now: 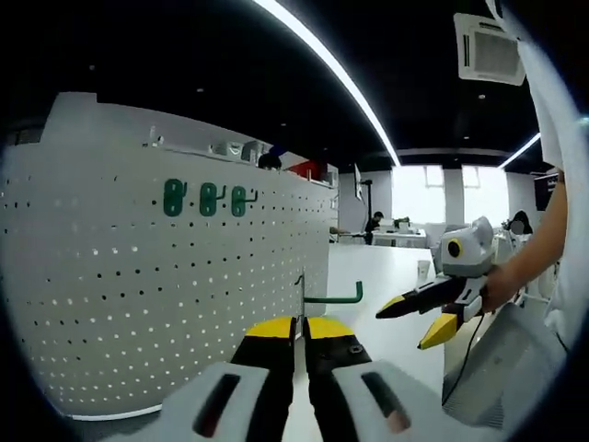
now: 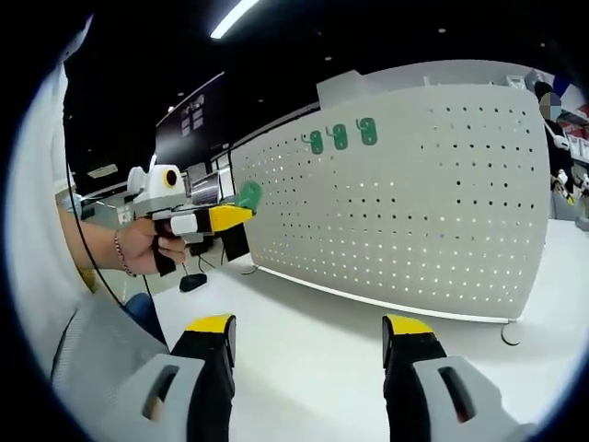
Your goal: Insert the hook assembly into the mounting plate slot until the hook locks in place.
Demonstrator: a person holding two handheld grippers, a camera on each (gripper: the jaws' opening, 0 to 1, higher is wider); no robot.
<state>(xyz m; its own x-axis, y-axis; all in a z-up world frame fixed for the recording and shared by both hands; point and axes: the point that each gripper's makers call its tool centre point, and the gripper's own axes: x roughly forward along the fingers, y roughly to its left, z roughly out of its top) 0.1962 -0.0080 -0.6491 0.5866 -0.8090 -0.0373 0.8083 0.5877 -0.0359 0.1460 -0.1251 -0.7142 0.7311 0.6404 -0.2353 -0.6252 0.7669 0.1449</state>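
My left gripper (image 1: 300, 330) is shut on a green hook assembly (image 1: 333, 296), whose thin metal stem stands up between the yellow tips while its green arm points right. The white perforated mounting plate (image 1: 138, 276) stands upright to the left, a short way off. Three green hooks (image 1: 208, 198) sit on it high up. My right gripper (image 1: 405, 329), held by a hand, hangs open at the right. In the right gripper view my right gripper (image 2: 308, 336) is open and holds nothing. The left gripper (image 2: 247, 226) carries the green hook (image 2: 249, 194) just left of the plate (image 2: 414, 212).
The plate stands on a white surface (image 2: 322, 322) with a foot (image 2: 509, 333) at its right end. A small black object (image 2: 192, 282) lies near its left end. A person's sleeve and arm (image 1: 552, 212) fill the right side. Desks and people sit far behind.
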